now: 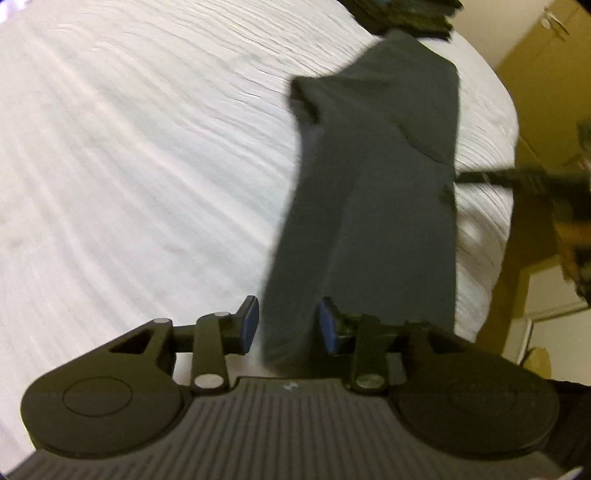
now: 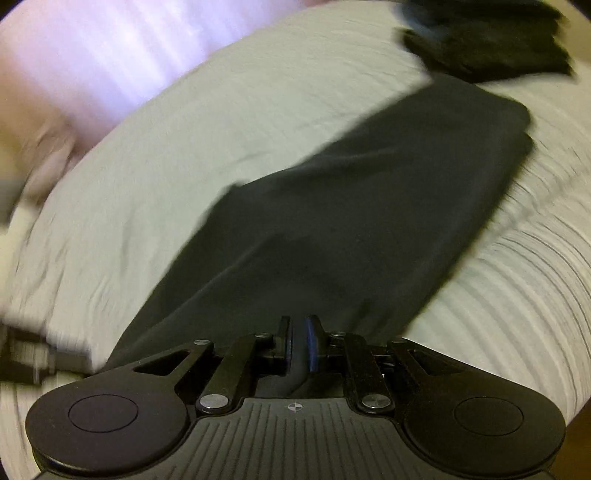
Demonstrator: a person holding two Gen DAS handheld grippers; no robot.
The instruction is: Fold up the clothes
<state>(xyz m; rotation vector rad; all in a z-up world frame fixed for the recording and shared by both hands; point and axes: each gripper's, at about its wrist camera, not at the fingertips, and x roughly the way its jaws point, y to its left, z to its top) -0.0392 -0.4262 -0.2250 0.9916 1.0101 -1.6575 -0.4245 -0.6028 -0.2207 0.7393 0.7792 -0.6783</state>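
A long dark grey garment point(image 1: 373, 192) lies stretched on the white bed, folded lengthwise. My left gripper point(image 1: 290, 325) is open, its blue pads point(image 1: 251, 321) set apart around the garment's near end, which hangs between them. My right gripper point(image 2: 300, 341) is shut on the garment's point(image 2: 332, 206) near edge, cloth pinched between the pads. Both views are motion-blurred. The other gripper point(image 1: 517, 181) shows as a dark blur at the right of the left wrist view.
The white ribbed bedspread point(image 1: 129, 166) covers the bed point(image 2: 166, 147). A pile of dark folded clothes point(image 2: 487, 48) sits at the far end, also in the left wrist view point(image 1: 406, 14). Yellow-brown wardrobe doors point(image 1: 546, 55) stand beyond the bed's right edge.
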